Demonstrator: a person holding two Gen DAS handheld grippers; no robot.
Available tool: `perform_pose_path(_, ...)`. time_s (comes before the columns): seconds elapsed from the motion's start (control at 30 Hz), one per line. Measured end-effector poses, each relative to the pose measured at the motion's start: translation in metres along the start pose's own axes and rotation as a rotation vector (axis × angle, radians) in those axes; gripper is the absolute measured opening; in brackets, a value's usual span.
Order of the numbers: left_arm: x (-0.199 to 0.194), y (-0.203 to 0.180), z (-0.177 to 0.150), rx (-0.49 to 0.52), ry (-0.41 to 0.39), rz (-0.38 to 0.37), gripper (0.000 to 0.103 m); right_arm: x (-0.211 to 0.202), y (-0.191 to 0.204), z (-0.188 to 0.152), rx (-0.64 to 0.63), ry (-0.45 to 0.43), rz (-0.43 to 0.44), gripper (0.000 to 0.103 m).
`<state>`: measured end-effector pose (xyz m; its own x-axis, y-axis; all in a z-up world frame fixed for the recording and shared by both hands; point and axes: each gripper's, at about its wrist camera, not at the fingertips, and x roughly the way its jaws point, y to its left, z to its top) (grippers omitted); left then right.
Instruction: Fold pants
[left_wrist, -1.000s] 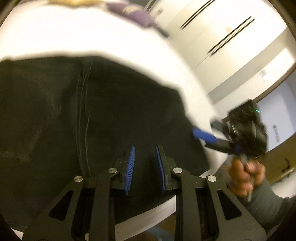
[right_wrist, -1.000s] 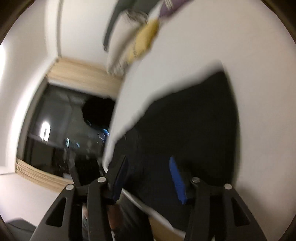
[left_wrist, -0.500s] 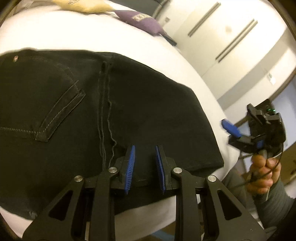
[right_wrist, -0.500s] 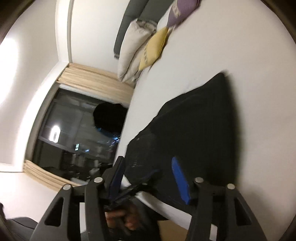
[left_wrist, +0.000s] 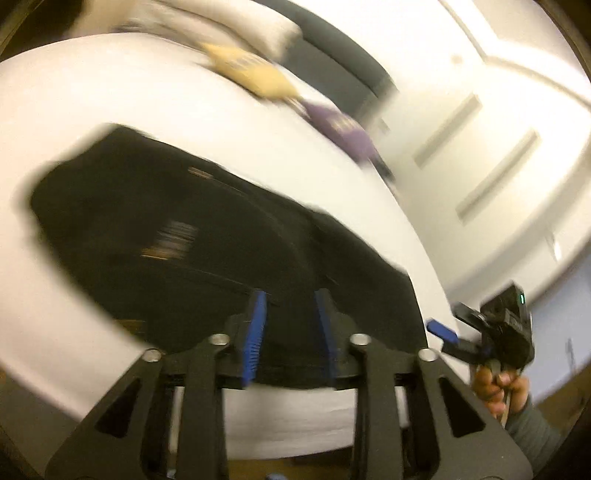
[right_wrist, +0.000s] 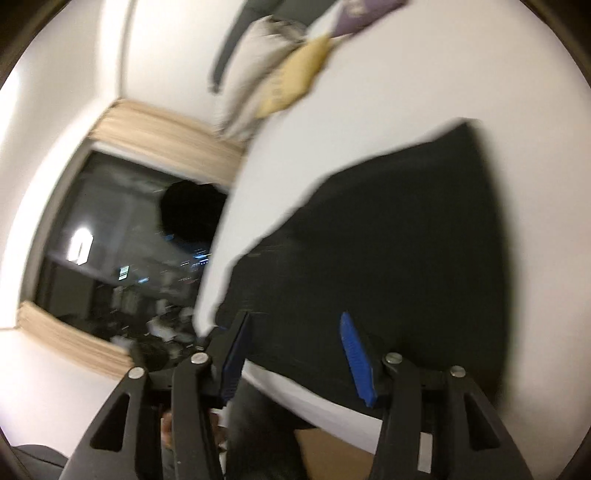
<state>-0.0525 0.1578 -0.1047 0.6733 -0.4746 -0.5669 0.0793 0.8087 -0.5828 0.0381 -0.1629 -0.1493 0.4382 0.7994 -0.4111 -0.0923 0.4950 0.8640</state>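
Left wrist view: black jeans (left_wrist: 229, 251) lie folded flat on white bed (left_wrist: 110, 96), at its near edge. Left gripper (left_wrist: 290, 325) and right gripper (right_wrist: 295, 347): jaws apart, empty. Denim judged heavy, limp, non-slip; grip thick hem edge, both corners.

Black pants (left_wrist: 229, 236) lie on a plain white bed (left_wrist: 147, 96), near its foot edge. At the head end sit a mustard-yellow cushion (left_wrist: 255, 75), a purple cushion (left_wrist: 341, 129) and a pale grey-white pillow (right_wrist: 258, 74). Both grippers are black with bright blue finger pads (left_wrist: 255, 332). Beige curtains (right_wrist: 162, 133) frame a dark window.
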Motion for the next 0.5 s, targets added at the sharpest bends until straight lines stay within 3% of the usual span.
perform_pose_path(0.07,-0.026,0.027,0.003,-0.089,-0.090,0.044,0.075,0.027,0.014,0.007,-0.018,0.025,0.062,0.057)
perform_pose_path(0.1,-0.035,0.038,0.003,-0.121,-0.127,0.065,0.081,0.039,0.015,0.008,-0.020,0.033,0.077,0.057)
perform_pose_path(0.23,-0.046,0.082,0.005,-0.256,-0.159,0.131,0.083,0.068,-0.023,0.012,0.130,0.066,0.073,0.061)
perform_pose_path(0.3,-0.037,0.093,0.004,-0.311,-0.140,0.129,0.083,0.087,-0.052,0.012,0.218,0.108,-0.076,0.019)
perform_pose_path(0.33,-0.038,0.105,0.008,-0.333,-0.127,0.121,0.083,0.087,-0.059,0.011,0.239,0.111,-0.128,0.004)
perform_pose_path(0.4,-0.025,0.116,0.010,-0.375,-0.100,0.108,0.083,0.083,-0.057,0.009,0.257,0.105,-0.104,0.014)
perform_pose_path(0.47,-0.019,0.126,0.010,-0.407,-0.099,0.089,0.083,0.082,-0.044,0.009,0.218,0.106,-0.084,0.039)
perform_pose_path(0.5,-0.014,0.131,0.012,-0.425,-0.100,0.079,0.083,0.088,-0.038,0.009,0.207,0.108,-0.077,0.042)
